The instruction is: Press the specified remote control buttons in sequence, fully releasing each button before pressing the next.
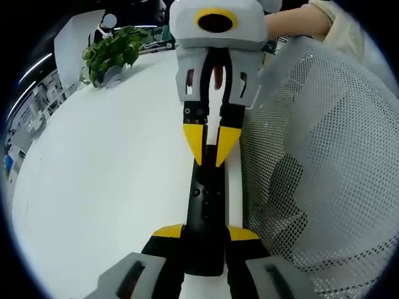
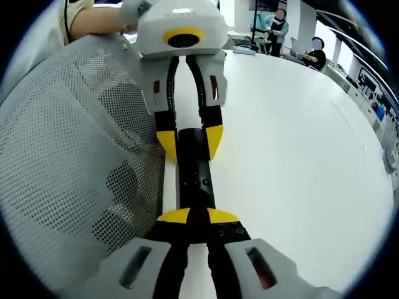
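The left gripper (image 1: pixel 204 233) clamps the black remote (image 1: pixel 207 205) at 6 o'clock, while the right gripper (image 1: pixel 211 144), closed, presses it on the white worktop (image 1: pixel 106 174).

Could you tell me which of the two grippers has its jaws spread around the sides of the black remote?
The left gripper: its yellow tips straddle the remote control. The right gripper has its tips together atop it.

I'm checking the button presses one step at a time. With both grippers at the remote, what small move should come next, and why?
Probably lift the right gripper clear of the remote before any new press. Its yellow tips are together on the remote's top face, so it looks mid-press, while the left gripper clamps the other end against the white table. Whether a button is actually down I cannot tell.
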Tool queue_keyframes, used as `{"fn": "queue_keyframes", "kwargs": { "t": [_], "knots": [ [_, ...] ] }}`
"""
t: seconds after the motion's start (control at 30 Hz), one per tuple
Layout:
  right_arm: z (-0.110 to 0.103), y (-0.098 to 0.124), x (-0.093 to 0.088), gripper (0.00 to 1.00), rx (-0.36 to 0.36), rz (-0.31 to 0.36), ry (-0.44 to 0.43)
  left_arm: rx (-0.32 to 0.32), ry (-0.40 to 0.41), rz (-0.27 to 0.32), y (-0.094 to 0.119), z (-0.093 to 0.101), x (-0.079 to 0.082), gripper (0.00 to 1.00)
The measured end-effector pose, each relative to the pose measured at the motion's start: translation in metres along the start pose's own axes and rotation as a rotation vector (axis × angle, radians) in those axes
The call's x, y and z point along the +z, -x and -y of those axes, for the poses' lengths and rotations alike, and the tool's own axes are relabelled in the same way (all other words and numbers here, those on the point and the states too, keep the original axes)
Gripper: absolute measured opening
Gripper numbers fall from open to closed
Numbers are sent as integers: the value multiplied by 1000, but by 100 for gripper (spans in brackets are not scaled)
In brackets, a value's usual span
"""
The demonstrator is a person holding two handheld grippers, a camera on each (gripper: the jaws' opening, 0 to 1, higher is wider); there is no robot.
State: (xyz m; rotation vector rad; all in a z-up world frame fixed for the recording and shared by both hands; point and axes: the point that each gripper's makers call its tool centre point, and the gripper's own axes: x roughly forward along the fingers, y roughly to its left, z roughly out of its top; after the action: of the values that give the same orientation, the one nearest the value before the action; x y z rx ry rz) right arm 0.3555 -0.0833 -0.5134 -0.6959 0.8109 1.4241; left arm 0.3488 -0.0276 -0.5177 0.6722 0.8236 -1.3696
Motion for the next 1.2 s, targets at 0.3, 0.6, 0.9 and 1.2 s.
{"fn": "queue_keyframes", "kwargs": {
  "t": [0.3,0.6,0.9,1.2],
  "knots": [
    [-1,-1,1,9,-13,-31,18,0,-6,-2,0,0,0,24],
    [-4,-3,4,8,-13,-39,83,0,-10,-4,0,0,-1,24],
    [-5,-4,7,7,-1,-106,85,-3,0,0,1,0,-1,24],
    [-2,-2,6,7,-61,1,-35,-5,1,2,1,0,0,24]
  ]
}}
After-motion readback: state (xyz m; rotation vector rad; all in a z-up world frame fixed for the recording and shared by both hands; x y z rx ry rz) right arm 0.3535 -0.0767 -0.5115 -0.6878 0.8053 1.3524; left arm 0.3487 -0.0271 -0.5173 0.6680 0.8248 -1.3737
